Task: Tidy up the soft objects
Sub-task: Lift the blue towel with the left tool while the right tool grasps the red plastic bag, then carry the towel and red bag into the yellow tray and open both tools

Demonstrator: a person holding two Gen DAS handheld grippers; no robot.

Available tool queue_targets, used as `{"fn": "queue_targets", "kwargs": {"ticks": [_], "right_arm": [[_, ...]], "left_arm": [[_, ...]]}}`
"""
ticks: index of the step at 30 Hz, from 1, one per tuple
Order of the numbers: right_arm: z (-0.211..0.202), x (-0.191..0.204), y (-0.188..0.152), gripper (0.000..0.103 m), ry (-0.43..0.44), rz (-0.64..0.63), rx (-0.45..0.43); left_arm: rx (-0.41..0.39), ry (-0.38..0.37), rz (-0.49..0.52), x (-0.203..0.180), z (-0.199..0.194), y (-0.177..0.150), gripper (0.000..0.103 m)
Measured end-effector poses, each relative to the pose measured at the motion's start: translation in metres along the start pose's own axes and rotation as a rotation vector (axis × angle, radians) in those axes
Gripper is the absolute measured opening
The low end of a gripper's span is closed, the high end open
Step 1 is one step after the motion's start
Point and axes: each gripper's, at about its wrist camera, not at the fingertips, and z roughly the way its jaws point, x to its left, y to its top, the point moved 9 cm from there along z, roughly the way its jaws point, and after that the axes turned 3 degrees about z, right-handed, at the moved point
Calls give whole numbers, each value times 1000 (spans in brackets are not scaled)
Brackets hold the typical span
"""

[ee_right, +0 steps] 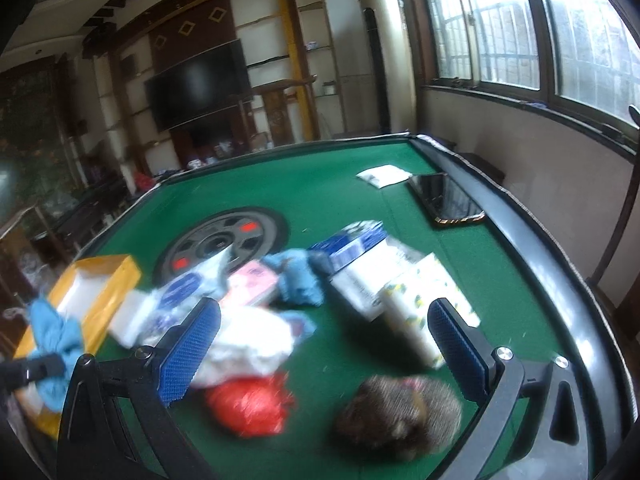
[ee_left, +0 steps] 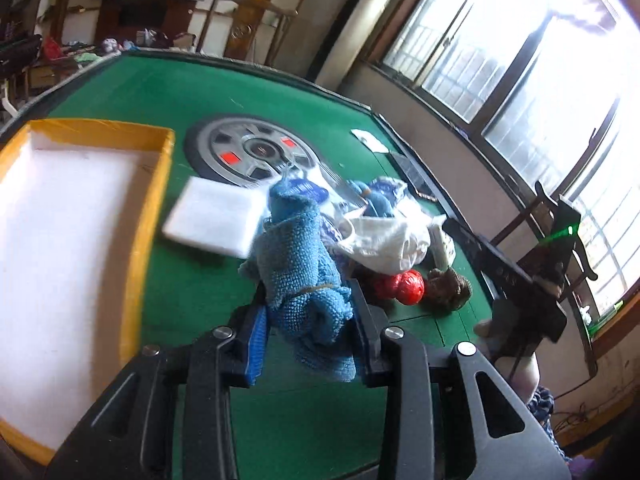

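— Where's the blue towel [ee_left: 304, 280]?
— Clamped in the left tongs [ee_left: 308, 312], long axis running straight out beyond the tips, just right of the yellow tray [ee_left: 152, 200].
— And the right tongs [ee_right: 324, 344]?
— Spread wide, gripping nothing, above the brown plush toy [ee_right: 396, 416] on the table [ee_right: 320, 176].

home living room: wall television [ee_right: 198, 82], display shelves [ee_right: 276, 56], mahjong table [ee_right: 360, 156]

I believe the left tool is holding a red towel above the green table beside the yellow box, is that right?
Not quite: the towel gripped by the left tool is blue, not red, as the left wrist view shows. It is indeed above the green table beside the yellow box.
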Motion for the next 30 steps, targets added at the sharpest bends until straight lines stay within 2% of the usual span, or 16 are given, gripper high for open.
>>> {"fn": "queue_targets", "kwargs": {"ticks": [3, 6, 10, 13, 14, 16, 18, 22, 25, 28, 30], "right_arm": [[-11, 20, -20, 102, 64, -67, 59], [-1, 43, -46, 102, 109, -176, 167], [23, 54, -61, 102, 59, -274, 244], [29, 55, -54, 99, 22, -294, 215], [33, 56, -54, 93, 12, -305, 226], [42, 55, -57, 72, -25, -324, 264], [49, 55, -65, 36, 0, -312, 322], [38, 47, -71, 36, 40, -247, 368], [9, 51, -67, 36, 130, -192, 399], [-20, 65, -54, 36, 222, -168, 381], [-26, 74, -41, 36, 241, -155, 350]], "left_arm": [[-43, 24, 1, 11, -22, 5, 32], [-68, 26, -20, 23, -32, 6, 32], [-80, 30, -59, 35, -33, 3, 32], [-89, 39, -78, 44, -39, 3, 32], [-94, 42, -82, 46, -41, 3, 32], [-105, 53, -90, 53, -46, 4, 32], [-114, 59, -100, 58, -49, 3, 32], [-122, 61, -130, 73, -56, 4, 32], [-116, 59, -149, 84, -60, 6, 32], [-114, 74, -149, 99, -65, 12, 32], [-113, 85, -159, 112, -64, 18, 32]]}}
